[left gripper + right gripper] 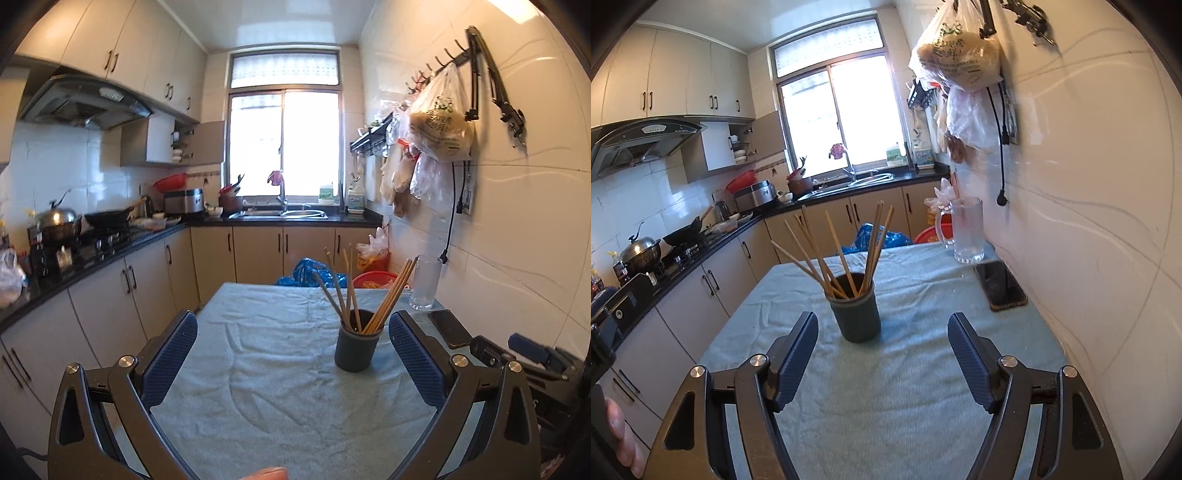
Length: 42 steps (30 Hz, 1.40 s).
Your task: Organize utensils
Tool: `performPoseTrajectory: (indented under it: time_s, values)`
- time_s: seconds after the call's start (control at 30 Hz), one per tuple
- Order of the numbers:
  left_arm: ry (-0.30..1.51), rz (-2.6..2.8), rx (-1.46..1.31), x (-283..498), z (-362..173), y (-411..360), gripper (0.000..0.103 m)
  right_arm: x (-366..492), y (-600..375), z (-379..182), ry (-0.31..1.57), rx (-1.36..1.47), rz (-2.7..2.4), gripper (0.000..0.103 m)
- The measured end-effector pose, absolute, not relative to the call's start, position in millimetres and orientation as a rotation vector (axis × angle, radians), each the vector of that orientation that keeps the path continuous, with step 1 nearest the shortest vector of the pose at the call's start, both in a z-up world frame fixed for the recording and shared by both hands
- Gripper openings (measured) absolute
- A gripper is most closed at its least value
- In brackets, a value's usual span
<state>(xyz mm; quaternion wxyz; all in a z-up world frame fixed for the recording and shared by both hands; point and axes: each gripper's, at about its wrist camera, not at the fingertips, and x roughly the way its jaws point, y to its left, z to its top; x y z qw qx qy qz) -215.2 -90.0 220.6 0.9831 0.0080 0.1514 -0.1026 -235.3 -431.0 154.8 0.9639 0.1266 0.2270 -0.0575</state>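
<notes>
Wooden chopsticks (834,251) are all standing in a dark grey cylindrical holder (856,314), which is sitting upright near the middle of the desk (905,387); no loose utensil is showing anywhere on the cloth in either view, so I judge the sorting to be finished or very nearly so. What may be remaining is tidying: the sticks are fanning out in two loose groups, several leaning left and a tighter bundle leaning right, rather than standing together.

The left gripper (293,347) is hovering low over the cloth with its jaws spread wide and holding nothing, the holder appearing between them but farther off. The right gripper (882,343) is likewise gaping wide and empty, with the holder just beyond its jaws. The pads (173,354) are looking blue and finely ribbed, set on black angular links with bright metal pins.

The desk is wearing a pale blue-green towel, soft, napped and creased into shallow wrinkles. The holder is looking matte and smooth, with a faint band below its rim. A frosted glass mug (966,230) with a handle is standing at the far right corner, and a glossy black phone (999,286) is lying flat beside the tiled wall, well apart from the holder
</notes>
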Motion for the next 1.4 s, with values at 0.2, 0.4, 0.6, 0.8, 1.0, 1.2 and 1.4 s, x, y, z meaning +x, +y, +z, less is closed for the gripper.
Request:
performPoseTrajectory:
  time_s: [0.2, 0.4, 0.6, 0.8, 1.0, 1.2, 1.4]
  values:
    - [0.434, -0.21, -0.043, -201.2, 198.5, -81.1, 0.103, -242.9, -423.8, 144.3, 0.491, 0.25, -0.159, 0.079]
    - [0.504, -0.158, -0.029, -189.2, 181.7, -78.9, 0.103, -238.1, -417.2, 135.2, 0.518, 0.223, -0.172, 0.081]
    - [0.535, -0.118, 0.025, -179.4, 168.7, -83.7, 0.103, -229.5, -415.6, 121.4, 0.552, 0.215, -0.182, 0.081]
    - [0.585, -0.144, 0.041, -167.9, 157.7, -89.6, 0.103, -220.4, -421.3, 112.2, 0.575, 0.217, -0.204, 0.081]
    - [0.616, -0.163, 0.053, -159.7, 149.9, -96.4, 0.103, -213.6, -423.4, 104.6, 0.601, 0.226, -0.221, 0.081]
    - [0.641, -0.176, 0.065, -153.6, 142.5, -99.4, 0.103, -207.2, -422.5, 98.9, 0.619, 0.216, -0.226, 0.082]
    - [0.66, -0.178, 0.059, -146.4, 136.6, -97.3, 0.103, -202.1, -418.7, 97.6, 0.621, 0.195, -0.237, 0.082]
